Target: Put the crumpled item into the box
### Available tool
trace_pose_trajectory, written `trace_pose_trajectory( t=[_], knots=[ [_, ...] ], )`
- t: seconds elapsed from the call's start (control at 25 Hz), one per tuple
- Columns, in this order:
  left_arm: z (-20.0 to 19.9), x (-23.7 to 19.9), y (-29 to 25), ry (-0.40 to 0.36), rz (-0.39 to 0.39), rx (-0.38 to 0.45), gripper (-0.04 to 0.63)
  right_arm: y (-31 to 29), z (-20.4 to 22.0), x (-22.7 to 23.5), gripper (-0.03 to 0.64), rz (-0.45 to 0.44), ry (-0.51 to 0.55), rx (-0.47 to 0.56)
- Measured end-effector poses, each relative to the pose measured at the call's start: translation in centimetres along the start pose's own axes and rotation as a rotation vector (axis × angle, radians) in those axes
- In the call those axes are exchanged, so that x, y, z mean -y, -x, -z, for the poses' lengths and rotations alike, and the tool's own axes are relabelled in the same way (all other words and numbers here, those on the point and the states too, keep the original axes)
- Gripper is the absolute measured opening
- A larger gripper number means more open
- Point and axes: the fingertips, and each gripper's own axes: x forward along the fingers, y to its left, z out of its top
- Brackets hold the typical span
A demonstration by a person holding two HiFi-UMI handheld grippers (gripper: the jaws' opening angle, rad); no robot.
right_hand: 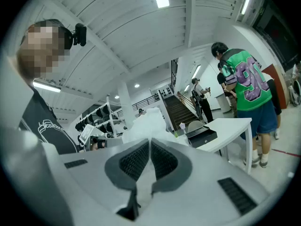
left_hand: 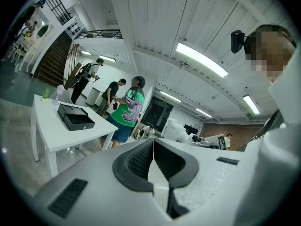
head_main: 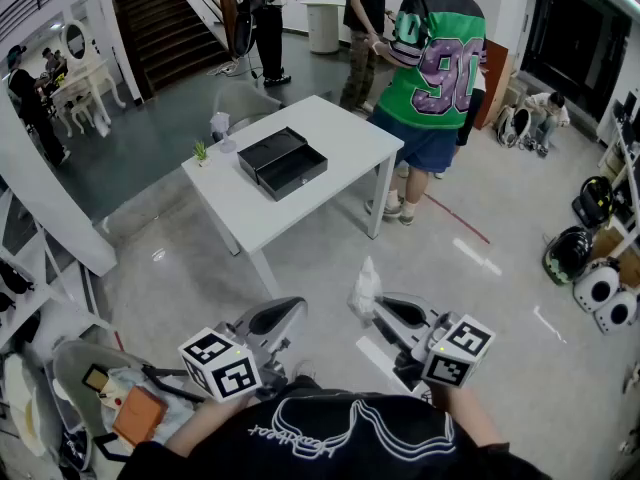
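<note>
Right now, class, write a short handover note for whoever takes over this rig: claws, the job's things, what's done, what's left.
Left claw: shut, nothing in it.
Right claw: shut on the crumpled white item, held off the floor.
Open black rectangular box: on the white table, well ahead of both claws.
Done: item gripped.
Left: carry it to the table, release it into the box.
</note>
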Motion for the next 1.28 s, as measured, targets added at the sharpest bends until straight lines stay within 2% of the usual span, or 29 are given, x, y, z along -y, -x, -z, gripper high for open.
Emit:
trace_pose_trajectory(
  t=[0.44, 0.76, 1.04, 1.28],
  knots=[
    [0.4, -0.8, -1.6, 0.017, 0.02, -0.007, 0.008, 0.5, 0.2, 1.7, 0.015, 0.05, 0.006, 0.004],
    [-0.8, -3.5, -4.4, 0.026, 0.042, -0.013, 0.008, -1.4, -0.4, 5.1, 0.015, 0.077, -0.021, -0.005],
    [-2.6, -8.9, -8.3, 0.045, 0.051, -0.025, 0.008, -5.4, -1.2, 10.5, 0.017, 0.102, -0.041, -0.022],
    [-5.7, -15.5, -12.4, 0.087, 0.035, -0.032, 0.008, -10.2, -2.9, 16.3, 0.017, 0.135, -0.07, -0.043]
  ],
)
